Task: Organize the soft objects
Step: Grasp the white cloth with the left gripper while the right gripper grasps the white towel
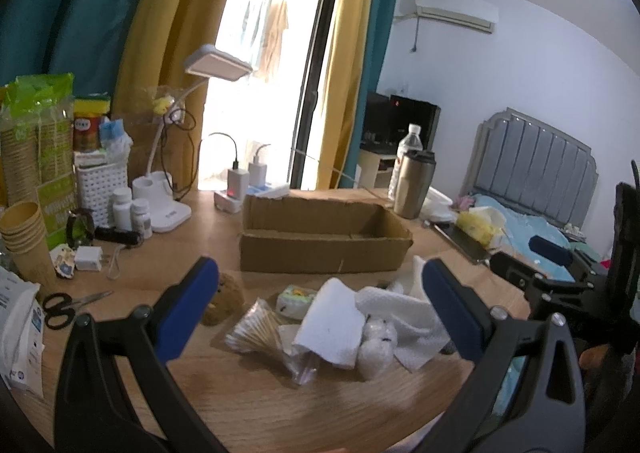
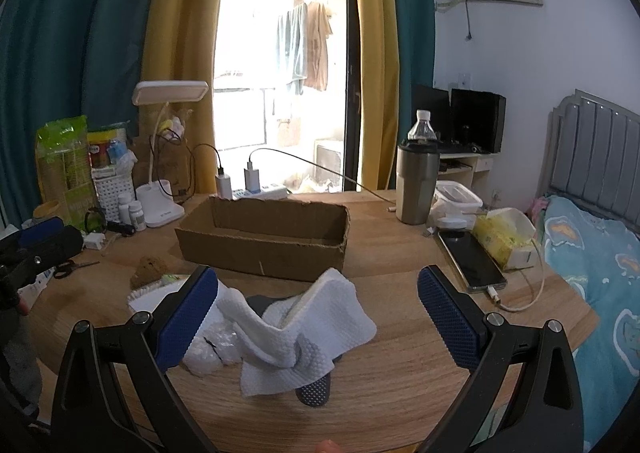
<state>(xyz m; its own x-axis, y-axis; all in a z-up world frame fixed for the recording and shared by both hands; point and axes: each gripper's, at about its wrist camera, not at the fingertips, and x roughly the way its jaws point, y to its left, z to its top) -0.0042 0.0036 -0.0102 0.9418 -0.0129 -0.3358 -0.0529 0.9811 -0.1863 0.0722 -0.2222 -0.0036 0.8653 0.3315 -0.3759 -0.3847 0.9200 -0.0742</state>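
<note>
An open cardboard box (image 1: 320, 249) (image 2: 260, 249) stands mid-table with nothing visible inside. In front of it lies a pile of soft things: white textured cloths (image 1: 332, 325) (image 2: 304, 333), a brown plush toy (image 1: 224, 301) (image 2: 150, 271), a small wrapped tissue pack (image 1: 296, 299), a bag of cotton swabs (image 1: 256, 333) and clear bags of cotton balls (image 1: 376, 349) (image 2: 208, 349). A dark blue dotted item (image 2: 314, 393) sticks out under the cloths. My left gripper (image 1: 320, 313) hovers open over the pile. My right gripper (image 2: 318, 317) is open too, fingers either side of the cloths.
A desk lamp (image 1: 176, 173), pill bottles (image 1: 132, 209), paper cups (image 1: 24, 237), scissors (image 1: 68, 305) and chargers (image 1: 240, 185) crowd the left and back. A steel tumbler (image 2: 416, 185), phone (image 2: 472, 257), tissue box (image 2: 504, 237) and cable sit right. A bed (image 2: 592, 253) borders the table.
</note>
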